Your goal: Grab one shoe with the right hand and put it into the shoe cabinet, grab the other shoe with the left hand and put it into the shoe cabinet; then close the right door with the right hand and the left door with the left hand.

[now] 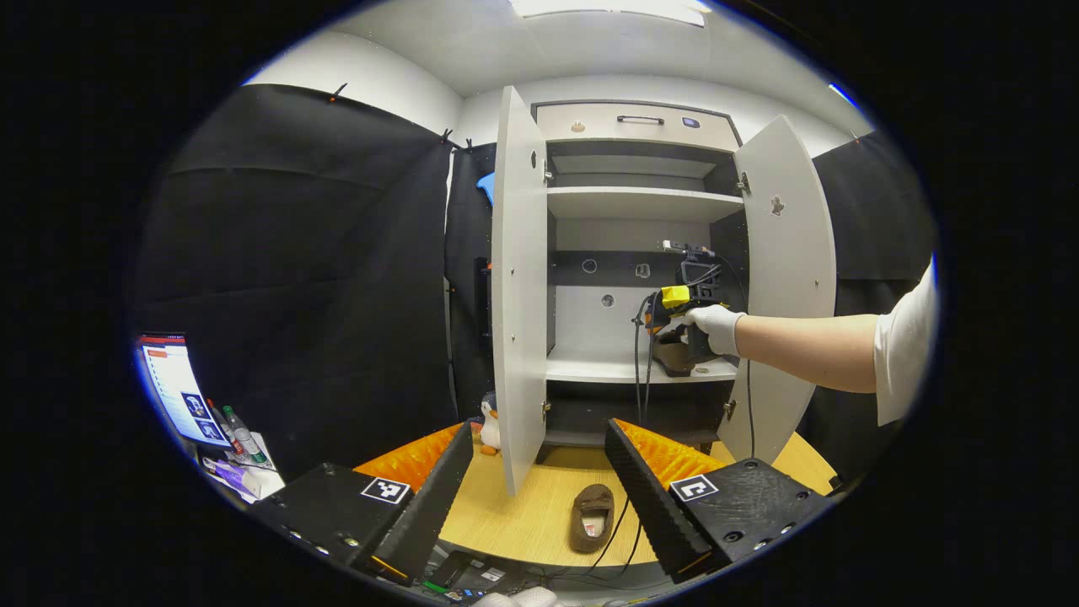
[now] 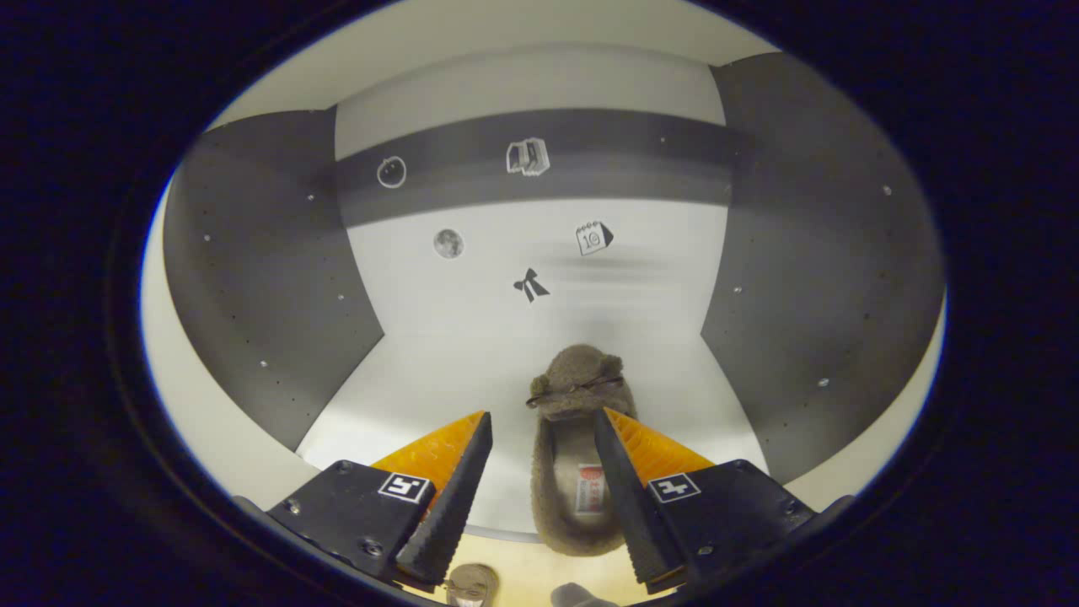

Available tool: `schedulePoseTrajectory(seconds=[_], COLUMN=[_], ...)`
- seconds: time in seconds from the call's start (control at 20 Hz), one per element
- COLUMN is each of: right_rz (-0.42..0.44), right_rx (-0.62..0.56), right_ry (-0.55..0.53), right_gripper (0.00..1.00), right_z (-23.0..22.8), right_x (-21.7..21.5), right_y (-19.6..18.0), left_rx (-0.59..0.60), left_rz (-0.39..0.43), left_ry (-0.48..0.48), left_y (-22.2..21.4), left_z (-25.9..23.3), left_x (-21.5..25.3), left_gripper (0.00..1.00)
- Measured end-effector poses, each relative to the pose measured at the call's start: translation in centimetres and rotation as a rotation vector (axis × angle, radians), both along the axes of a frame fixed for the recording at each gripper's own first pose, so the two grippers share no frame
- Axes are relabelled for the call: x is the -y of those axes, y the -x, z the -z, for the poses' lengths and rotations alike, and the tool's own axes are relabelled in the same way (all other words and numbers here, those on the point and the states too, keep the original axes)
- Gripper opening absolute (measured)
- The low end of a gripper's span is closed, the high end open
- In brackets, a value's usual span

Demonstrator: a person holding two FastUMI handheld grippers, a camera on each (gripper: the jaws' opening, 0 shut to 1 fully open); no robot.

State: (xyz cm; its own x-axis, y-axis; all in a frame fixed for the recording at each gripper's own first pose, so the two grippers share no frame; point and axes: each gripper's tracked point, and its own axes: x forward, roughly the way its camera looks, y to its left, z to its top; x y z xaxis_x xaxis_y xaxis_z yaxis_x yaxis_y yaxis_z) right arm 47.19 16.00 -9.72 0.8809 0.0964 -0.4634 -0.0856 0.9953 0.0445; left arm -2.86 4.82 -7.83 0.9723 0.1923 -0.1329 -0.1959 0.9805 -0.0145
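A brown fuzzy slipper lies on the white cabinet shelf, toe toward the back wall. My right gripper is open around its heel end; the left finger stands clear of it, the right finger runs along its side. In the left gripper view, a gloved hand holds that right gripper inside the cabinet above the slipper. The second brown slipper rests on the wooden floor in front of the cabinet, also seen as a slipper below the shelf edge. My left gripper hangs open above it.
Both cabinet doors stand open, the left door and the right door. A black cable hangs from the right gripper. A penguin plush sits by the left door. A monitor and bottles are at far left.
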Motion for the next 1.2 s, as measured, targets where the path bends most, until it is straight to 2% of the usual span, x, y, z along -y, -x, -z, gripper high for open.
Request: schedulePoseTrajectory(seconds=[0.2,0.25,0.3,0.55,0.85,1.2], right_rz=[-0.036,-0.049,-0.059,-0.075,-0.067,-0.059], right_rx=[0.117,0.142,0.168,0.303,0.405,0.401], right_ry=[-0.011,-0.017,-0.021,-0.04,-0.019,-0.019], right_gripper=[0.82,0.96,1.0,0.98,0.98,0.98], right_z=[-3.5,-4.0,-4.6,-6.7,-5.4,-1.0], right_x=[0.3,0.5,0.6,2.2,4.2,7.1], right_y=[5.4,7.1,9.0,18.4,29.8,39.8], left_rx=[0.008,0.01,0.012,0.024,0.025,-0.004], left_rz=[0.019,0.026,0.032,0.078,0.137,0.202], left_ry=[0.001,-0.001,-0.004,-0.016,-0.037,-0.03], left_y=[0.9,1.0,1.2,1.0,0.1,-1.8], left_z=[-0.1,-0.1,-0.1,-0.1,0.6,2.9], left_x=[-0.4,-0.4,-0.5,-0.6,0.0,1.9], left_gripper=[0.96,0.96,0.96,0.96,0.96,0.96])
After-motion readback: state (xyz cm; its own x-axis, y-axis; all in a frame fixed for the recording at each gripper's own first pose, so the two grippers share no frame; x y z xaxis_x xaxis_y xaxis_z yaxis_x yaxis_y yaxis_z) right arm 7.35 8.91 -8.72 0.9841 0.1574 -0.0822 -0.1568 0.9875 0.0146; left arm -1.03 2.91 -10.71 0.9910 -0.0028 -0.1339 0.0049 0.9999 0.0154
